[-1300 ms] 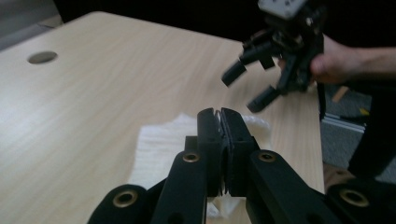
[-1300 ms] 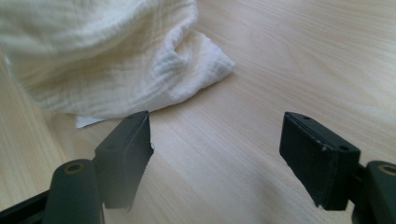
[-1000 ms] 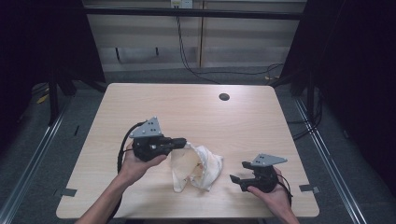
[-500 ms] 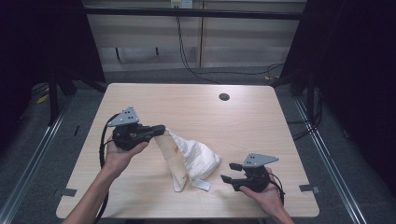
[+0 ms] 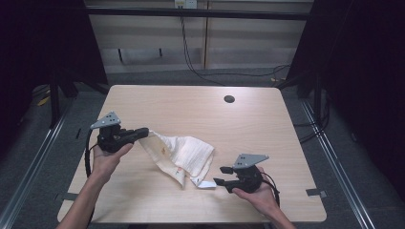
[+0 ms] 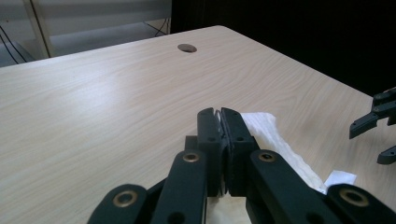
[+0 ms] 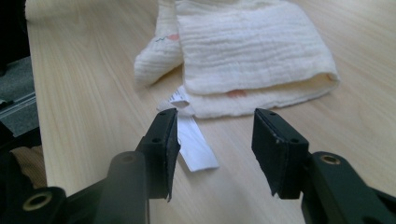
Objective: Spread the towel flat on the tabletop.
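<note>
On the near half of the table (image 5: 267,119), a cream cloth (image 5: 184,152) stretches between the two grippers. Its upper corner is clamped in the left gripper (image 5: 147,132), whose jaws are pressed tight together on a sliver of fabric at about nine o'clock from the table's middle; the cloth trails away from those jaws toward four o'clock. In the left gripper view the cloth (image 6: 275,140) runs off behind the clenched jaws.

At roughly five o'clock from the cloth's bulk sits the right gripper (image 5: 218,175), with its jaws apart and grasping nothing; they have just been closing. A white label (image 5: 206,184) pokes out of the cloth's lower edge and lies just ahead of those jaws. In the right gripper view the label (image 7: 196,142) lies flat on the wood between and slightly beyond the jaws, nearer the left one, with the folded cloth (image 7: 252,56) at twelve o'clock past it.

Pale wood grain covers the table, with a round dark hole (image 5: 229,99) near its far edge at one o'clock. Grey floor, dark curtains and hanging cables (image 5: 191,52) surround it.

Small reddish marks on the cloth are too blurred to read, and whether the label touches a jaw cannot be told.
</note>
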`<move>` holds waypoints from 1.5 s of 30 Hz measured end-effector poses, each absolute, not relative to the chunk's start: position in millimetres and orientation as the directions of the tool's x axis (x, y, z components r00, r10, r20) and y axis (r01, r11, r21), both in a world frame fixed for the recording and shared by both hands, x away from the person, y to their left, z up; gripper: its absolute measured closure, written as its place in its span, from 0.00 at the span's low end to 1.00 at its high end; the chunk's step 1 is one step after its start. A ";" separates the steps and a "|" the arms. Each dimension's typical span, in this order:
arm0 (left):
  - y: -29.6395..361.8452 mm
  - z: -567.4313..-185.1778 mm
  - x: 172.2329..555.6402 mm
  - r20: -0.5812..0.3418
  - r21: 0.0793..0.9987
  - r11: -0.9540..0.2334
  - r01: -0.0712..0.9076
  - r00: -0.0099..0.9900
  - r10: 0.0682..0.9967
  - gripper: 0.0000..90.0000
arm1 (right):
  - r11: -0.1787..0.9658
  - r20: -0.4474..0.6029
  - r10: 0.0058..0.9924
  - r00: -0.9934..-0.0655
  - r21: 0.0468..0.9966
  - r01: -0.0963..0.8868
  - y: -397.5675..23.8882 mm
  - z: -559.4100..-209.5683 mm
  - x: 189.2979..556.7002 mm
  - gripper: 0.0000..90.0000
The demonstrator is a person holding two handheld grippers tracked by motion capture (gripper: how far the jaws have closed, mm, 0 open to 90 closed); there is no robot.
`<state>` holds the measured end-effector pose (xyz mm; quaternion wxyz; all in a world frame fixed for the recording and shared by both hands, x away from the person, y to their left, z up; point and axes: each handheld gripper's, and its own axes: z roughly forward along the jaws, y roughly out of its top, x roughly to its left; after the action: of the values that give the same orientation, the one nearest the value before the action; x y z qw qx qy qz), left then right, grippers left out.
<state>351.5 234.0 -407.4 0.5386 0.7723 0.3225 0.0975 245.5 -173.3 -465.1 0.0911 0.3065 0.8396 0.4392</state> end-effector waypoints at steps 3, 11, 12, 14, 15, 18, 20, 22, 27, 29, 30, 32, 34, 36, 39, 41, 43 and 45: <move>229.7 -407.7 351.0 -0.177 0.894 -0.235 0.382 0.782 0.598 0.97 | 0.424 0.114 0.574 -0.811 0.806 0.413 -164.4 -460.0 253.6 0.60; 228.8 -415.7 355.9 -0.198 0.891 -0.217 0.399 0.770 0.606 0.97 | 0.475 0.103 0.528 -0.843 0.787 0.394 -139.3 -464.9 276.4 0.69; 228.9 -418.2 355.8 -0.205 0.891 -0.211 0.403 0.769 0.605 0.97 | 0.495 0.095 0.515 -0.852 0.778 0.386 -133.3 -466.6 281.0 0.71; 226.1 -423.5 356.6 -0.198 0.882 -0.229 0.411 0.765 0.612 0.97 | 0.494 0.099 0.500 -0.860 0.783 0.378 -125.4 -467.5 288.8 0.73; 226.4 -425.9 358.0 -0.205 0.879 -0.229 0.418 0.765 0.610 0.97 | 0.501 0.105 0.490 -0.865 0.778 0.378 -117.8 -470.8 295.9 0.76; 228.1 -425.2 358.4 -0.207 0.881 -0.220 0.418 0.760 0.616 0.97 | 0.514 0.113 0.472 -0.874 0.771 0.377 -110.9 -476.2 300.9 0.80; 231.7 -423.1 358.3 -0.215 0.886 -0.206 0.416 0.761 0.612 0.97 | 0.524 0.114 0.464 -0.878 0.765 0.376 -106.1 -480.9 303.4 0.82; 233.1 -423.0 358.9 -0.208 0.886 -0.210 0.414 0.759 0.617 0.97 | 0.530 0.121 0.452 -0.884 0.760 0.376 -104.3 -485.1 305.0 0.82; 232.2 -423.8 358.9 -0.201 0.883 -0.221 0.414 0.760 0.618 0.97 | 0.565 0.113 0.433 -0.894 0.739 0.367 -99.4 -496.6 304.0 0.80; 234.2 -423.0 359.1 -0.197 0.886 -0.220 0.409 0.760 0.619 0.97 | 0.590 0.088 0.440 -0.894 0.722 0.361 -97.0 -499.3 303.9 0.80; 234.7 -423.3 358.8 -0.200 0.886 -0.216 0.410 0.759 0.620 0.97 | 0.590 0.088 0.440 -0.894 0.722 0.361 -97.0 -499.3 303.9 0.80; 235.6 -424.5 359.2 -0.192 0.884 -0.227 0.409 0.760 0.621 0.97 | 0.583 0.093 0.434 -0.896 0.729 0.359 -96.4 -501.6 303.4 0.78; 235.7 -425.9 359.9 -0.201 0.882 -0.221 0.415 0.757 0.622 0.97 | 0.587 0.084 0.432 -0.898 0.730 0.350 -96.0 -502.6 303.0 0.79; 235.4 -427.1 359.9 -0.200 0.881 -0.225 0.416 0.759 0.620 0.97 | 0.585 0.077 0.444 -0.893 0.729 0.354 -95.6 -502.6 302.7 0.84; 232.3 -427.7 359.0 -0.196 0.878 -0.237 0.415 0.766 0.612 0.97 | 0.581 0.072 0.458 -0.886 0.730 0.360 -96.5 -502.2 303.6 0.95; 231.1 -426.6 358.3 -0.196 0.881 -0.235 0.411 0.769 0.609 0.97 | 0.566 0.085 0.474 -0.877 0.733 0.377 -98.5 -497.5 304.7 0.97; 229.1 -426.3 357.5 -0.196 0.881 -0.236 0.411 0.770 0.607 0.97 | 0.540 0.093 0.485 -0.870 0.751 0.381 -102.8 -490.4 306.6 0.97; 228.8 -425.2 357.1 -0.198 0.881 -0.236 0.411 0.772 0.604 0.97 | 0.498 0.110 0.493 -0.863 0.778 0.384 -112.3 -477.4 308.5 0.98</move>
<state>357.1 228.8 -425.2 0.5260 0.7806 0.3249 0.0919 308.5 -112.3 -477.4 0.0635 0.2540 0.8631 0.4319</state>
